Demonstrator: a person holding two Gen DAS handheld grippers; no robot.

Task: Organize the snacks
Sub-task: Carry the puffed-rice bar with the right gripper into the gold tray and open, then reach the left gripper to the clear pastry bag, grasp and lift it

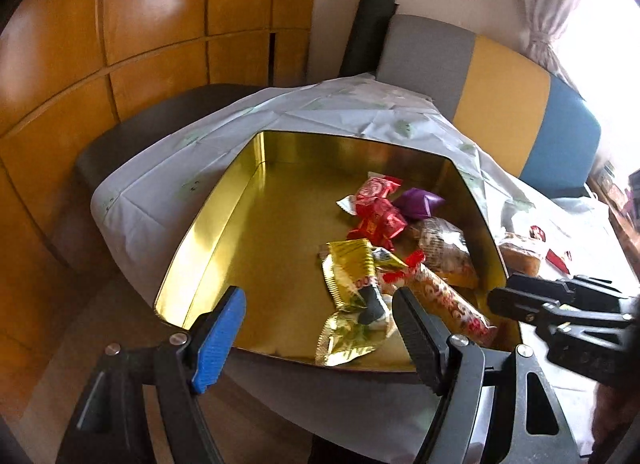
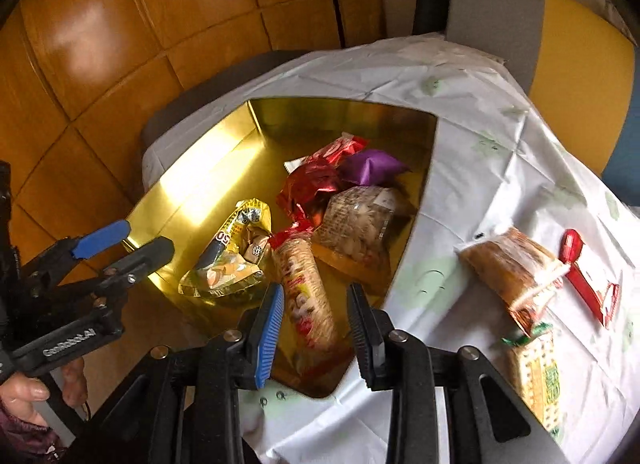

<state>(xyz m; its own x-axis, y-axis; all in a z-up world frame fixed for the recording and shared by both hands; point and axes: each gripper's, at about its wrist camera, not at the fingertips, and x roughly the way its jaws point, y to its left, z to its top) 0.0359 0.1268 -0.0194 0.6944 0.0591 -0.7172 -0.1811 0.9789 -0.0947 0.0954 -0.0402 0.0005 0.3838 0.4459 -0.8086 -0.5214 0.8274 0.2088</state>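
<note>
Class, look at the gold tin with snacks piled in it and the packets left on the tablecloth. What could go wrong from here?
1. The gold tin sits near the table edge on a loose tablecloth; a nudge might slide it off.
2. The snacks crowd one side, so the wrapped cake may land on the pile and spill over.
3. The left gripper and right gripper work close together and could collide.

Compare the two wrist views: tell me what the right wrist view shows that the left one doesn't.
Right wrist view only: a green-patterned packet on the cloth near the right edge, the whole red packet beside the bread, and the hand holding the left tool.

Left wrist view only: the curtain, the bright window and the blue cushion.

Both: the gold tin holding snacks, among them the purple pouch and the cracker roll.
</note>
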